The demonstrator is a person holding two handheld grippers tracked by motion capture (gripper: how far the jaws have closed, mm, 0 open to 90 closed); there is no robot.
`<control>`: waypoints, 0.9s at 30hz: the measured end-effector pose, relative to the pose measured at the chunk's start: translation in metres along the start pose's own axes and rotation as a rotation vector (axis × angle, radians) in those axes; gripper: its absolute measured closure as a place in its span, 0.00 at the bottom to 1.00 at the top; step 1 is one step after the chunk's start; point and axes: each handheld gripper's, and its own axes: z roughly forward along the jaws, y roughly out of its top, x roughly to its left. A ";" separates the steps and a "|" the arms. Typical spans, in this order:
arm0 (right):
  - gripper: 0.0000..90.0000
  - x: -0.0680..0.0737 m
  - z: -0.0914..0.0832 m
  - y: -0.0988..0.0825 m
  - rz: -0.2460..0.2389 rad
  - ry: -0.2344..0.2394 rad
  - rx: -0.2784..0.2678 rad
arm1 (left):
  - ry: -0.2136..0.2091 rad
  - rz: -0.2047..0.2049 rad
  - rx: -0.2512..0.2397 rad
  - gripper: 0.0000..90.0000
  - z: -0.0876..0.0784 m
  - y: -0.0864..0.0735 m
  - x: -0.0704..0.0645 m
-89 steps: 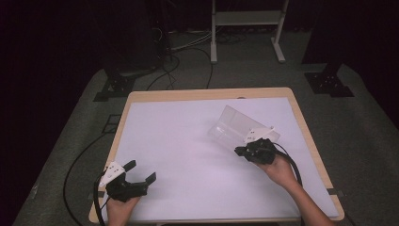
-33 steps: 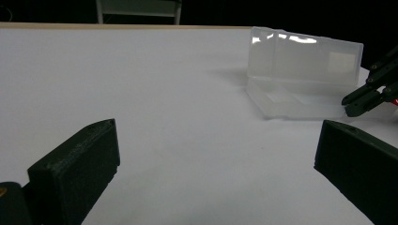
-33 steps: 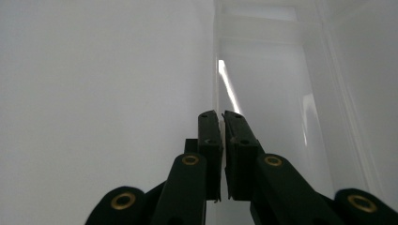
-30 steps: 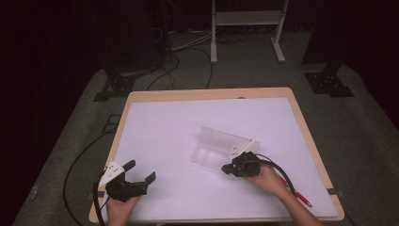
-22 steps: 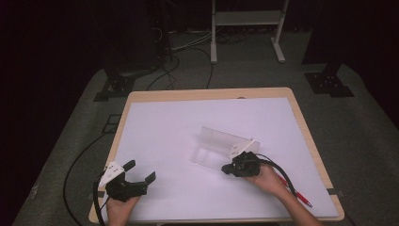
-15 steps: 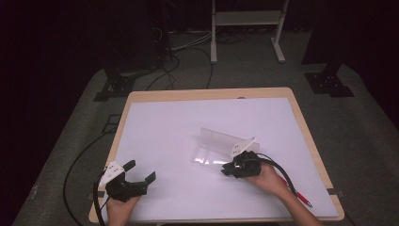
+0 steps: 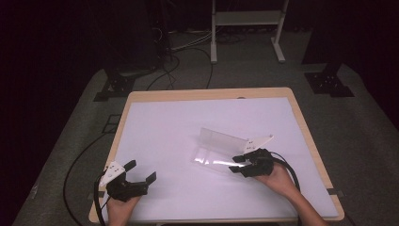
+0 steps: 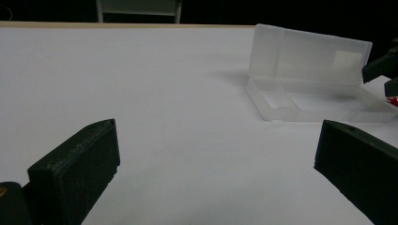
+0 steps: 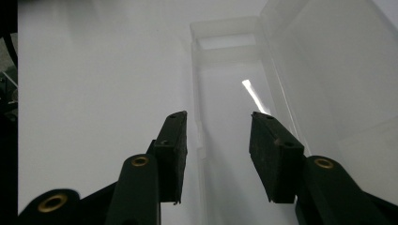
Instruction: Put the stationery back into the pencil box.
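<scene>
High view: white table (image 7: pixel 164 127) in a dark room — your left gripper (image 7: pixel 139 172) rests released at its near-left corner; your right gripper (image 7: pixel 236 165), jaws parted, straddles the clear box (image 7: pixel 217 149) wall.

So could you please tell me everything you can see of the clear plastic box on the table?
The clear plastic box is a long, shallow, frosted translucent case lying open and empty on the white table, its hinged lid standing up along the far side. The right gripper is at its end, jaws apart; whether they touch it is unclear.
</scene>
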 end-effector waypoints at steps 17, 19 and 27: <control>0.56 -0.004 -0.025 -0.016 0.038 -0.046 -0.040 | 0.007 -0.008 -0.009 0.00 -0.001 0.000 0.002; 0.56 -0.003 -0.028 -0.017 0.041 -0.049 -0.046 | 0.007 -0.010 -0.009 0.00 -0.001 0.000 0.002; 0.56 -0.002 -0.039 -0.026 0.056 -0.065 -0.051 | 0.006 -0.008 -0.007 0.00 -0.001 0.000 0.002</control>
